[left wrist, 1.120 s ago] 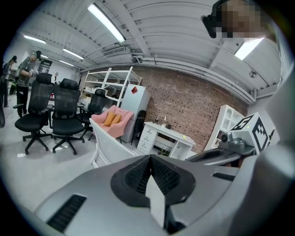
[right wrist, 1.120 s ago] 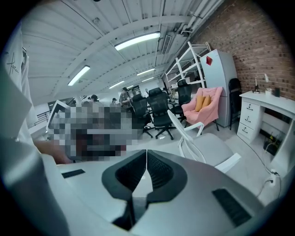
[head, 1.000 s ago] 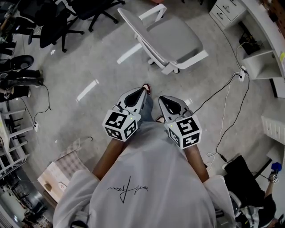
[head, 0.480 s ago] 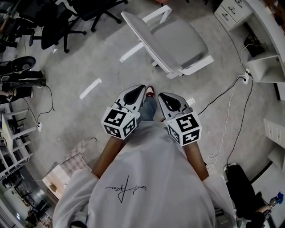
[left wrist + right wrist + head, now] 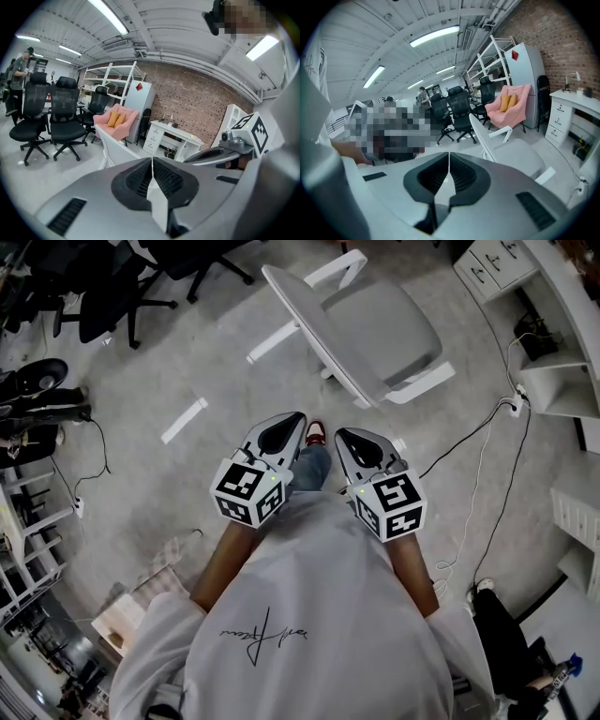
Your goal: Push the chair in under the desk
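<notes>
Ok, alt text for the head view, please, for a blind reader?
From above: a person holds the left gripper and right gripper, both shut, side by side, short of a grey chair. A white desk lines the upper right.

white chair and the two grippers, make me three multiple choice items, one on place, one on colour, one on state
1. Where is the white chair relative to the left gripper and right gripper?
A) ahead on the floor, apart from both
B) pressed against both
C) between the two

2. What colour is the armchair?
A) green
B) pink
C) blue

3. How do the two grippers' jaws stand?
A) both wide open
B) left shut on the chair's back
C) both shut, empty

Answers:
1 A, the head view shows bare floor between chair and grippers.
2 B, the left gripper view shows it pink.
3 C, each gripper view shows the jaws together with nothing between.
</notes>
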The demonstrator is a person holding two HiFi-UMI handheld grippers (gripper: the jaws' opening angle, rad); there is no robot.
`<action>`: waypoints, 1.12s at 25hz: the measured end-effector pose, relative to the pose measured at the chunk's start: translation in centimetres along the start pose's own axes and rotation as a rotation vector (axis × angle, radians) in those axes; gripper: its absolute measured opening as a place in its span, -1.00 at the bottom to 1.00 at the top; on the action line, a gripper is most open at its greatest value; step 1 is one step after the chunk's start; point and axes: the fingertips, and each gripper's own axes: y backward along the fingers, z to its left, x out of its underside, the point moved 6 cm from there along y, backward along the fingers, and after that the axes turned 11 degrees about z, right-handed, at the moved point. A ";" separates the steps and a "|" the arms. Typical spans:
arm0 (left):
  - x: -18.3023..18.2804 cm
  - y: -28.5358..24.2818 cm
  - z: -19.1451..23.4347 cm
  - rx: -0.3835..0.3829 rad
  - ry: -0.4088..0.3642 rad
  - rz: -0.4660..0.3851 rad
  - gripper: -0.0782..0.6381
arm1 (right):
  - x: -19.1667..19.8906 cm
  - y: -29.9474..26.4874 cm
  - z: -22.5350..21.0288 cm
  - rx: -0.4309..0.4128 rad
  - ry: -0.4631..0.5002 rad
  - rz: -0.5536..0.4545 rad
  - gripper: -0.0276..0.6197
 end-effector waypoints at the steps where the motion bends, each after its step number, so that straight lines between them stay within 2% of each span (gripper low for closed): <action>1: -0.1 -0.1 0.5 0.001 0.001 -0.002 -0.77 | -0.1 -0.4 0.0 0.000 0.000 0.009 -0.83; 6: -1.4 -0.4 3.3 0.010 -0.018 -0.010 -0.77 | -1.3 -2.3 -0.2 0.017 0.008 0.045 -0.83; 11: -3.2 -0.8 6.3 0.062 0.045 -0.045 -0.77 | -3.3 -3.6 -0.5 0.049 0.016 0.048 -0.83; 19: -5.6 -2.1 9.2 0.092 -0.058 -0.030 -0.77 | -5.4 -4.8 -0.9 0.111 0.019 0.027 -0.83; 25: -6.6 -3.6 10.3 0.066 -0.226 0.051 -0.77 | -4.5 -4.8 -1.6 0.118 -0.010 0.033 -0.83; 28: -7.4 -4.6 10.6 0.046 -0.275 0.085 -0.77 | -4.5 -4.9 -2.6 0.114 -0.033 0.030 -0.83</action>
